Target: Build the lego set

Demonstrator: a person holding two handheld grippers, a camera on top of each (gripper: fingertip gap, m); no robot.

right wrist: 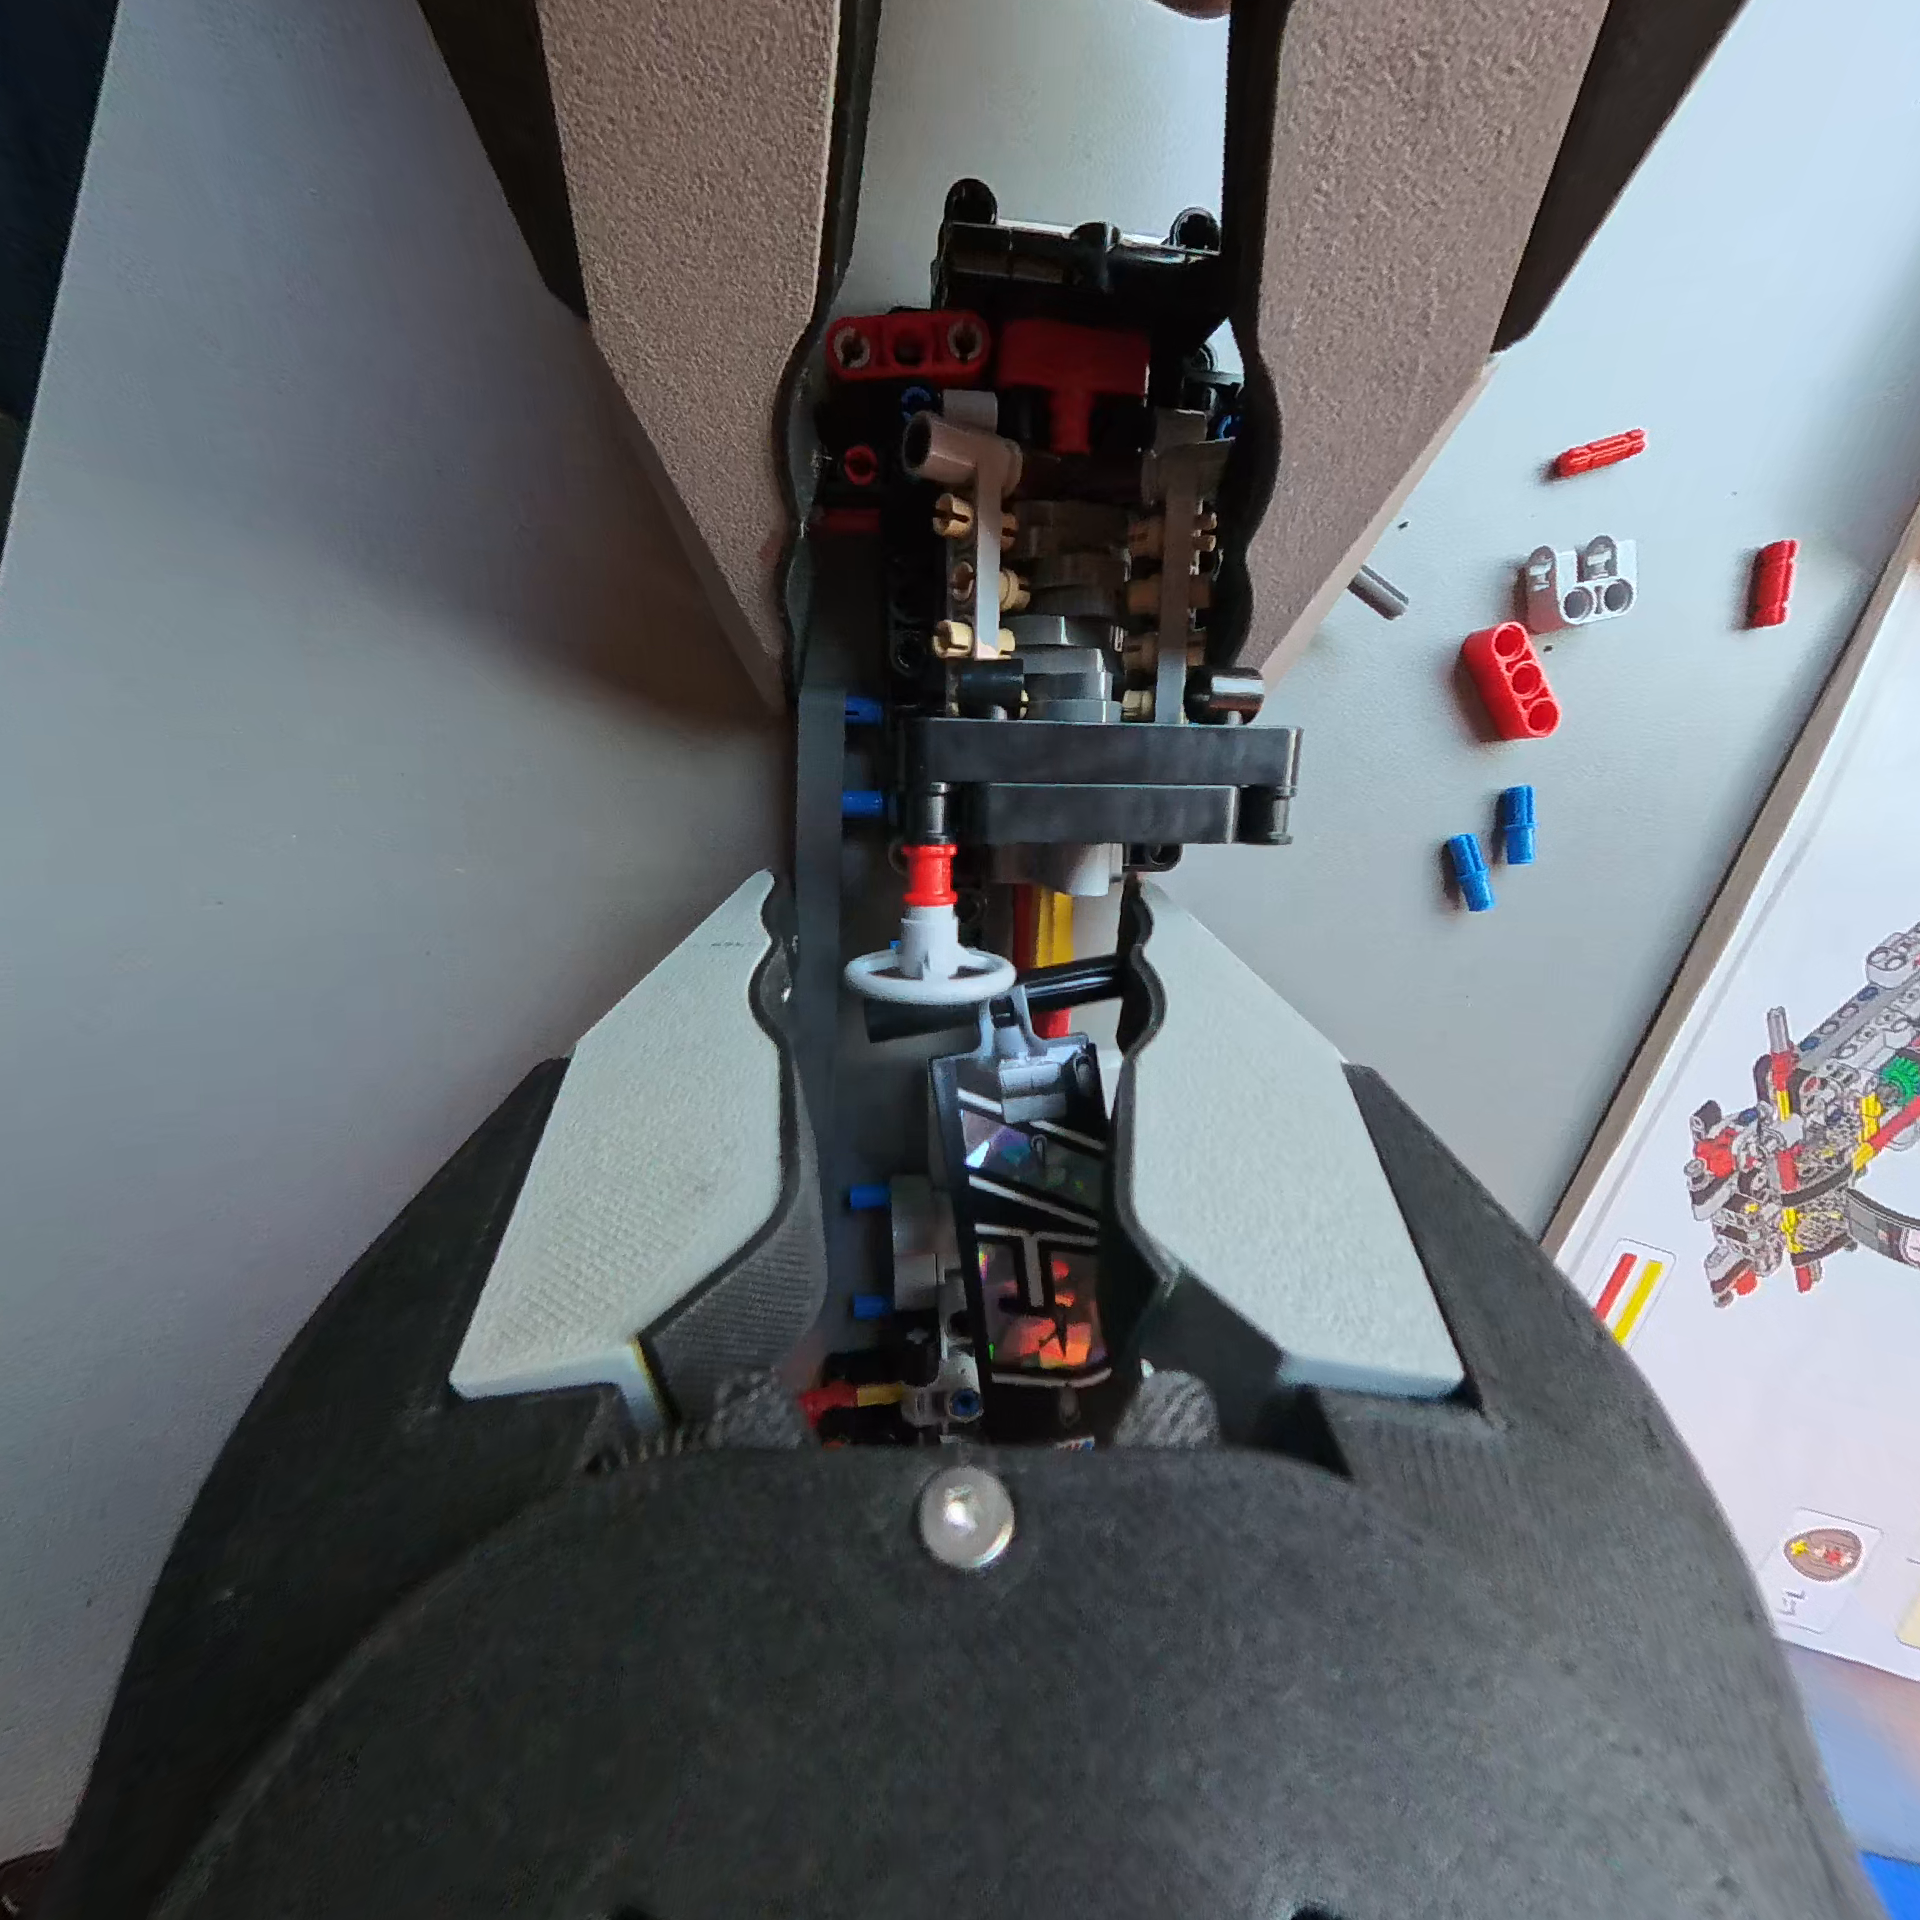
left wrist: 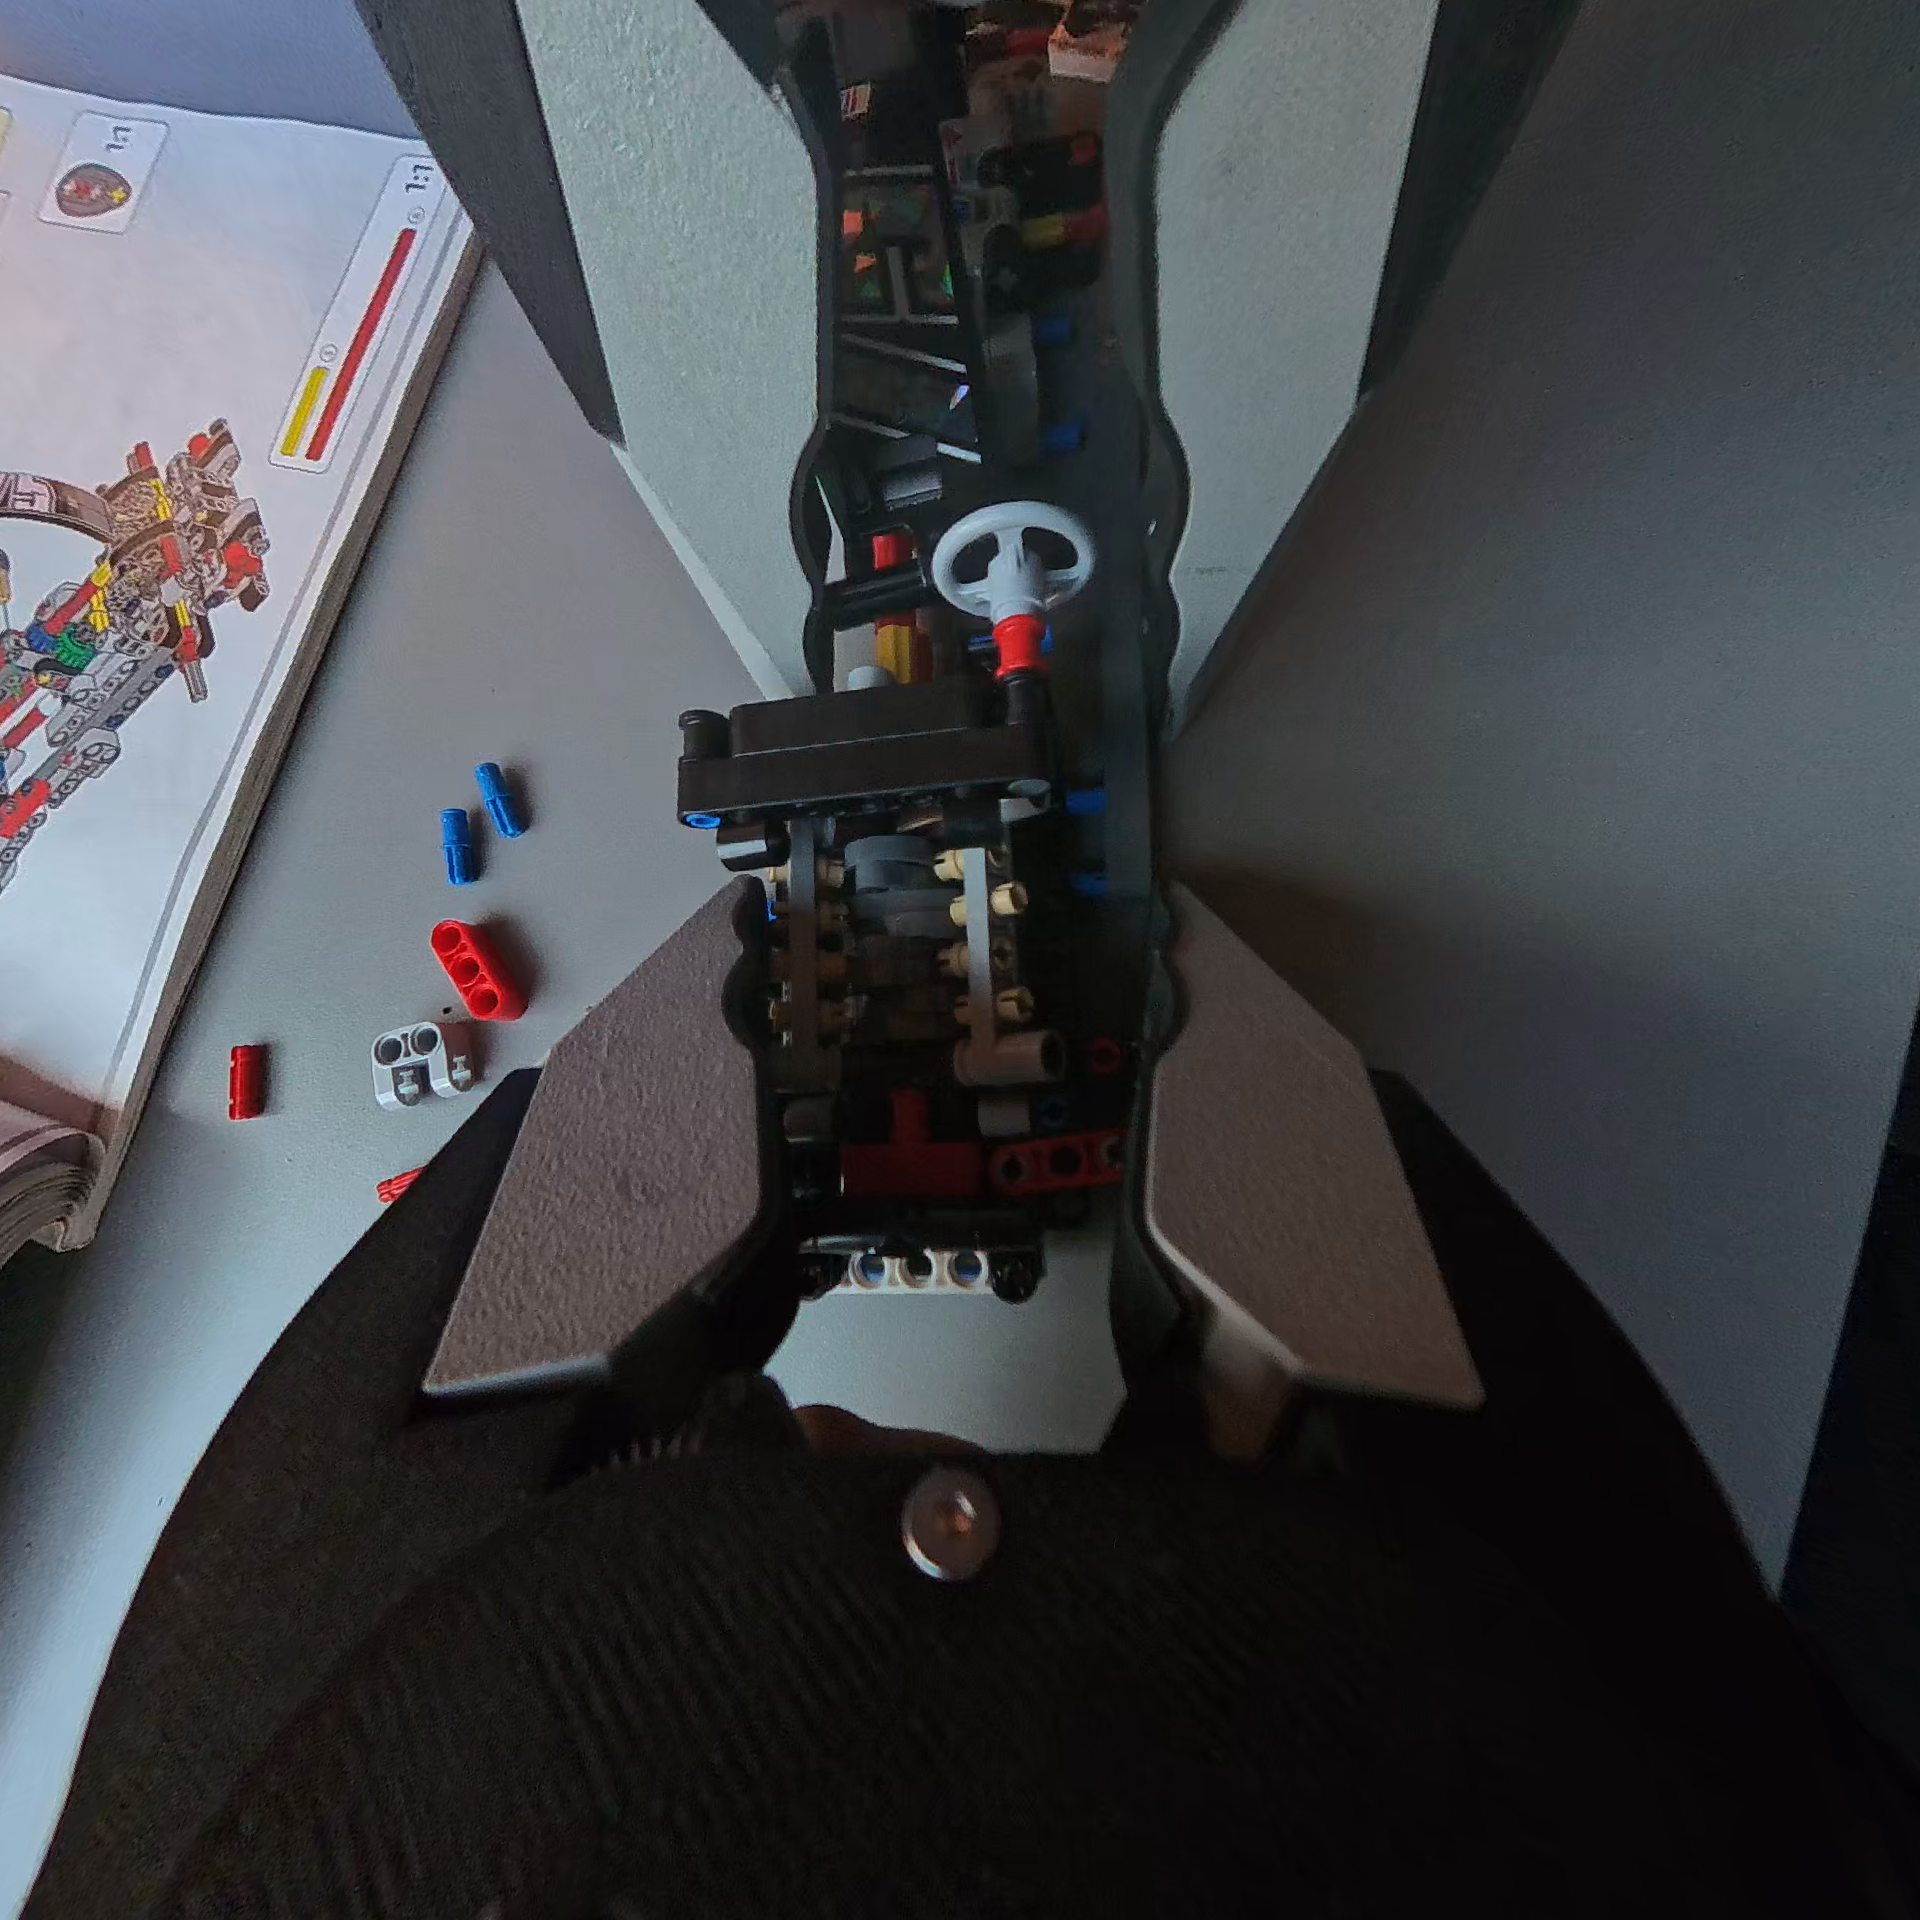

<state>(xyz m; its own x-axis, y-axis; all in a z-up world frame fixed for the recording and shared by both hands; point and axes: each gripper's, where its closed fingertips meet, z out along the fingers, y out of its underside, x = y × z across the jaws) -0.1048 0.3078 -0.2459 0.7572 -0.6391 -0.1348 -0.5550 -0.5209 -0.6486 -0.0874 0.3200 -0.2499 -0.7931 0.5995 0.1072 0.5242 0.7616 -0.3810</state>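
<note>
- Between the pads of the left tool point(left wrist: 940, 1039): the engine end of a long brick-built model car chassis point(left wrist: 894, 935). Both pads press its flanks, so this tool is clamped on the chassis.
- Right tool point(right wrist: 956, 1091) faces it from the opposite end, clamped on the same chassis at the cockpit section, around the black stickered panel point(right wrist: 1039, 1226). Pads sit tight against the dark side beams.
- Key relation: the chassis' long axis runs straight along both tools' finger lines, one tool on each end, tips pointing at each other. Fingertips are near but apart; the exposed middle spans the gap.
- Mid-section, between the two sets of tips: a black rectangular frame point(right wrist: 1101, 774) crossing the long axis, sticking out past the chassis side toward the loose parts. Just past it toward the right tool sits the white steering wheel point(right wrist: 928, 975) on a red bush.
- Neither tool is clearly nearer the black frame; the steering wheel lies closer to the right tool's tips.
- Whether the chassis rests on the counter point(left wrist: 582, 623) or is held just above it, I cannot tell.
- Loose parts on the counter, on the left tool's left side, well clear of both tools: two blue pins point(left wrist: 478, 821), a red three-hole beam point(left wrist: 478, 968), a light grey connector point(left wrist: 424, 1062), a small red piece point(left wrist: 247, 1081).
- Beyond those: an open instruction booklet point(left wrist: 187, 582) at the counter's edge.
</note>
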